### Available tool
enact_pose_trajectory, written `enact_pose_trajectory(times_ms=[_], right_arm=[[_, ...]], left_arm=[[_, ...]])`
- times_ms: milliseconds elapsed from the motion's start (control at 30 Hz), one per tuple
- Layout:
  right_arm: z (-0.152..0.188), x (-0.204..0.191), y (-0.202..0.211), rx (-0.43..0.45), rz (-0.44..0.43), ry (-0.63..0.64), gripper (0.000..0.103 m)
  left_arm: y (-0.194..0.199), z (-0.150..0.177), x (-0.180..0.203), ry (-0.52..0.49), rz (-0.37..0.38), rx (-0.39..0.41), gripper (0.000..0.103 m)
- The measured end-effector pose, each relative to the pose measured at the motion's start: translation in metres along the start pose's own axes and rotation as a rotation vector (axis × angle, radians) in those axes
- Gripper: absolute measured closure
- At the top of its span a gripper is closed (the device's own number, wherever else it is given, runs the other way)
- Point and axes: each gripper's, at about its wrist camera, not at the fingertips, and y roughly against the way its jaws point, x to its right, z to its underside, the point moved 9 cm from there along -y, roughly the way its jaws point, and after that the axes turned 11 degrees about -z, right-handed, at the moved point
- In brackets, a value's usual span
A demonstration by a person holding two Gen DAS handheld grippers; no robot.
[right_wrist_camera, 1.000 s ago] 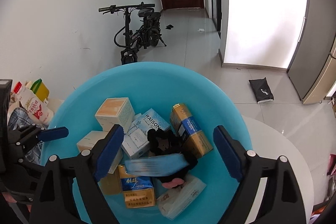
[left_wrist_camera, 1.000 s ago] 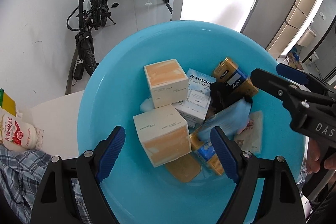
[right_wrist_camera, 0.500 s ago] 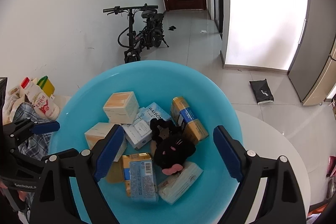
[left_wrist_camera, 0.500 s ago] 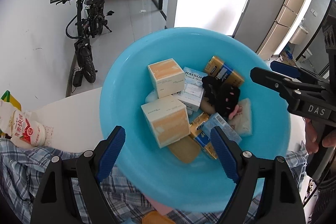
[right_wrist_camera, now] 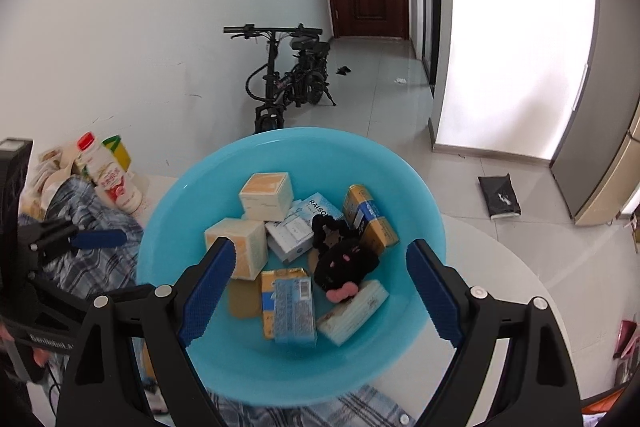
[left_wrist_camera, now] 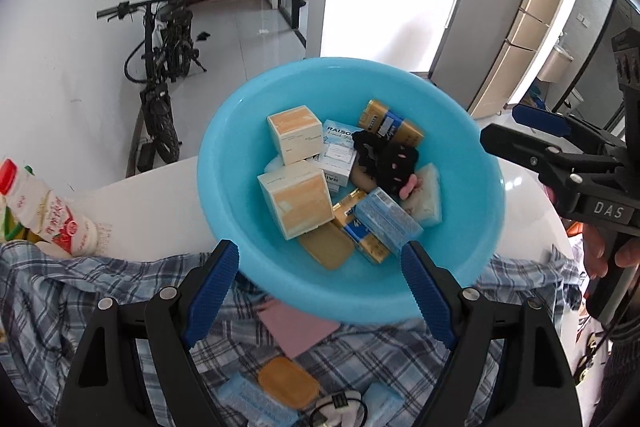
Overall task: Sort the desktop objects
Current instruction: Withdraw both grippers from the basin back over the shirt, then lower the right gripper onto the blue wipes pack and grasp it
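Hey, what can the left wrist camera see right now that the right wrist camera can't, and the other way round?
Only the left wrist view shows a pink card and an orange pad on the plaid cloth below the blue basin. Only the right wrist view shows a black bag on the floor. Both show the basin's boxes, the black plush toy, the milk bottle and the bicycle.

Bright daylight blows out the doorway point(right_wrist_camera: 516, 27); sharp centre, fisheye-bent edges, dark corners
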Motion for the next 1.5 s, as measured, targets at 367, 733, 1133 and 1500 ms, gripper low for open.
enact_pose_trajectory(times_ms=[367,733,1133,1500], right_arm=[[0.025,-0.023,0.046,0.046,-0.025,0.081,0.015],[0.076,-0.044,0.069,0.019,-0.078,0.127,0.01],[0.128,-0.059,0.059,-0.043,-0.123,0.145,0.01],[0.164,-0.072,0.051,-0.062,-0.174,0.138,0.01]], left_arm=[[0.045,0.034,0.006,-0.049,-0.002,0.048,0.018],[0.05,0.08,0.007,-0.059,0.016,0.005,0.018],[0.057,0.123,0.02,-0.13,0.006,0.005,0.018],[0.057,0.157,0.035,-0.209,0.015,0.01,0.018]])
